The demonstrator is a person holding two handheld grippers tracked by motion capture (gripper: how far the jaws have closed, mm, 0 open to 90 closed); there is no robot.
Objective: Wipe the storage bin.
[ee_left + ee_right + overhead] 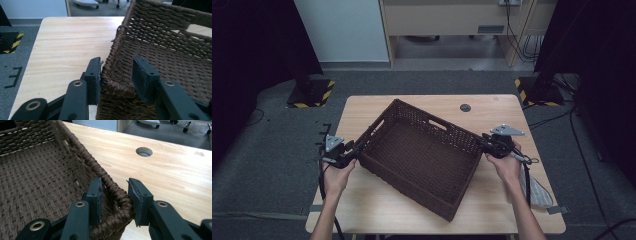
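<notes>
While the woven basket (419,157) lies skewed on the desk (362,200), its long axis running from the far left down toward the near right edge, a gripper straddles the rim at each of its two short ends. One basket, two grippers, and one pale cloth (537,192) lying by the desk's right edge near the person's right forearm make up the count; a round cable hole (465,107) sits close to the far edge.

Seen in its own view, the left gripper (117,75) has one jaw outside the basket wall and one inside. The outer pad touches the weave or stands just off it, while the inner pad stands clear, so the jaws are at a middling width and do not yet pinch. The rim lies straight between them, at the corner nearest the desk's left edge.

Across the basket, the right gripper (115,197) is set the same way: inner jaw against or just beside the braided rim, outer jaw apart from it on the desk side, with a visible gap. Neither hand is nearer than the other; each is already at its own end.

Judging by this, the coming move turns on both pairs closing squarely across the wall, then lifting together so the basket stays level.
</notes>
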